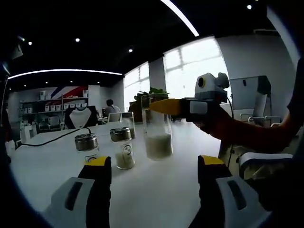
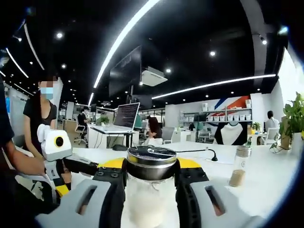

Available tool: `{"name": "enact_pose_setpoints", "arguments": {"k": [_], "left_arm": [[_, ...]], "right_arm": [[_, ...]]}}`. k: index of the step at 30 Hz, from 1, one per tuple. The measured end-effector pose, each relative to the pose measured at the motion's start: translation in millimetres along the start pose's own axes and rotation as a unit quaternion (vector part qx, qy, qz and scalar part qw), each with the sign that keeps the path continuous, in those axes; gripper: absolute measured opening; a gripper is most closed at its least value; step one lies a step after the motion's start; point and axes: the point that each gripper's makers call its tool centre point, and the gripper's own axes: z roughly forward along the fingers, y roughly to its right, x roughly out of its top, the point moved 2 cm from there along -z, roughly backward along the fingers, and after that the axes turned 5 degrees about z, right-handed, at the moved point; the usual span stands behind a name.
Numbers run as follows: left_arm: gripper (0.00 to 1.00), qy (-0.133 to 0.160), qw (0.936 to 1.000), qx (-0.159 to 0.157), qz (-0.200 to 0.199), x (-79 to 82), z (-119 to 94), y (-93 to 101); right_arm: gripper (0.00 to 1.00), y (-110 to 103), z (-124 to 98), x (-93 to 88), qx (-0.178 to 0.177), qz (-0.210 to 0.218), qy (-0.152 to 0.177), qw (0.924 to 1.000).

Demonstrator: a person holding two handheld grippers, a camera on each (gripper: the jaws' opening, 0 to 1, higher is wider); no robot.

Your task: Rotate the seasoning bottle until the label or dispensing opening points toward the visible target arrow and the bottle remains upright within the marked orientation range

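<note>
Your right hand-held gripper (image 2: 151, 183) is clamped on the tall seasoning bottle (image 1: 157, 127), gripping just under its metal lid (image 2: 151, 162). The bottle stands upright on the white counter (image 1: 166, 185), half filled with white powder. Your left hand-held gripper (image 1: 154, 168) hangs with its jaws apart, near two short shaker jars (image 1: 123, 147).

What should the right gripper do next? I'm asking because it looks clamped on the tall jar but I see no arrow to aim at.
Probably a slow, small twist of the tall jar about its upright axis. The right gripper is shut just under its metal lid, and the jar stands upright on the white table. The left gripper hangs open, short of the two small shakers.
</note>
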Motion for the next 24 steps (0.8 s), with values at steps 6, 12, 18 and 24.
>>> {"name": "enact_pose_setpoints", "arguments": {"k": [6,12,18,24], "left_arm": [[0.71,0.009,0.9998,-0.019,0.002,2.2,-0.5,5.5],[0.67,0.02,0.9992,-0.033,-0.006,5.7,-3.3,6.7],[0.57,0.025,0.9975,-0.062,-0.022,7.1,-3.8,15.8],[0.53,0.013,0.9952,-0.097,0.002,3.5,-1.6,31.4]], "right_arm": [[0.37,-34.3,2.4,-0.5,0.068,0.009,-0.004,0.9977],[0.37,-63.8,-0.6,-0.6,0.145,0.017,-0.006,0.9893],[0.37,-80.2,-2.1,-6.6,0.192,0.004,-0.018,0.9813],[0.38,-90.9,-2.8,-5.0,0.222,0.022,-0.004,0.9749]]}}
